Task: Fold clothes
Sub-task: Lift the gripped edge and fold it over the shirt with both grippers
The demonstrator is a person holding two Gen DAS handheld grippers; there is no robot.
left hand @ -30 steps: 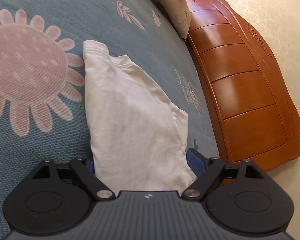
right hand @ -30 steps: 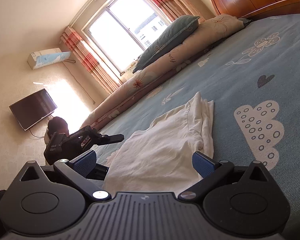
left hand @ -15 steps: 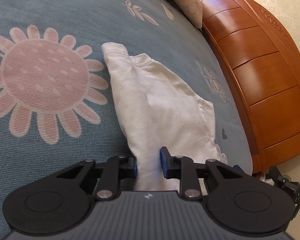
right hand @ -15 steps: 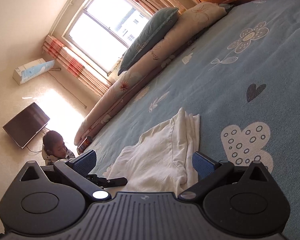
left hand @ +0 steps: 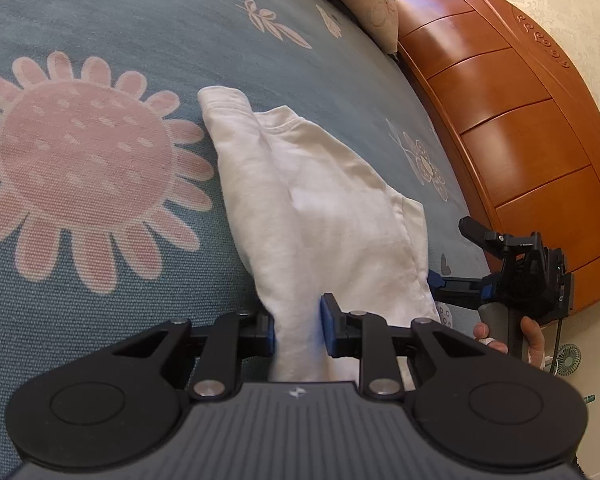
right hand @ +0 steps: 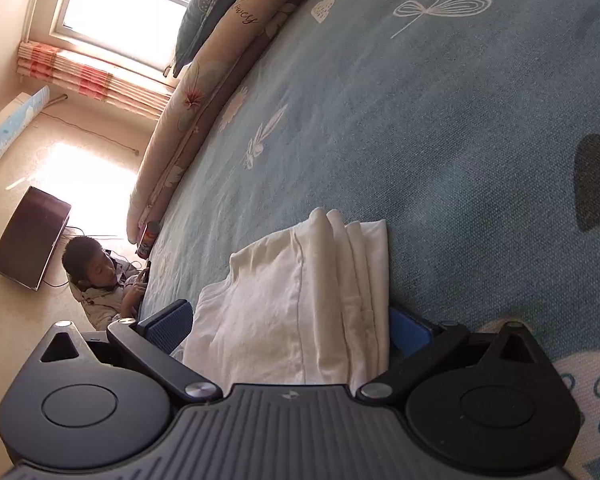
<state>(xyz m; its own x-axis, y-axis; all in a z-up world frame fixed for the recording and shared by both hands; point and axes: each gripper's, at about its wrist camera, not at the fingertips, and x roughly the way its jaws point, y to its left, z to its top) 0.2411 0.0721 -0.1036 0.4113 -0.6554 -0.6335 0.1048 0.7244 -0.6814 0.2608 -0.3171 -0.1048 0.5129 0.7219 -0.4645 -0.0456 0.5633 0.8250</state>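
Note:
A white garment [left hand: 320,216], partly folded lengthwise, lies on the blue flowered bedspread [left hand: 100,280]. My left gripper [left hand: 299,330] is shut on its near edge, and the cloth bunches up between the blue pads. In the left wrist view my right gripper [left hand: 448,254] comes in from the right at the garment's other near corner, held by a hand [left hand: 534,340]. In the right wrist view the stacked folds of the garment [right hand: 300,300] lie between the wide-apart fingers of the right gripper [right hand: 290,324], which is open; the right pad [right hand: 408,330] sits at the cloth's edge.
A wooden bed end [left hand: 520,140] rises beyond the bedspread. A rolled quilt and a pillow [right hand: 204,92] line the far side. A person [right hand: 100,280] sits on the floor by the bed, near a dark screen [right hand: 28,236] and a window [right hand: 132,12].
My left gripper closed on the garment's near edge and has stayed there. The right gripper rolled and moved in until the garment's folded corner lay between its open fingers; it now shows in the left view.

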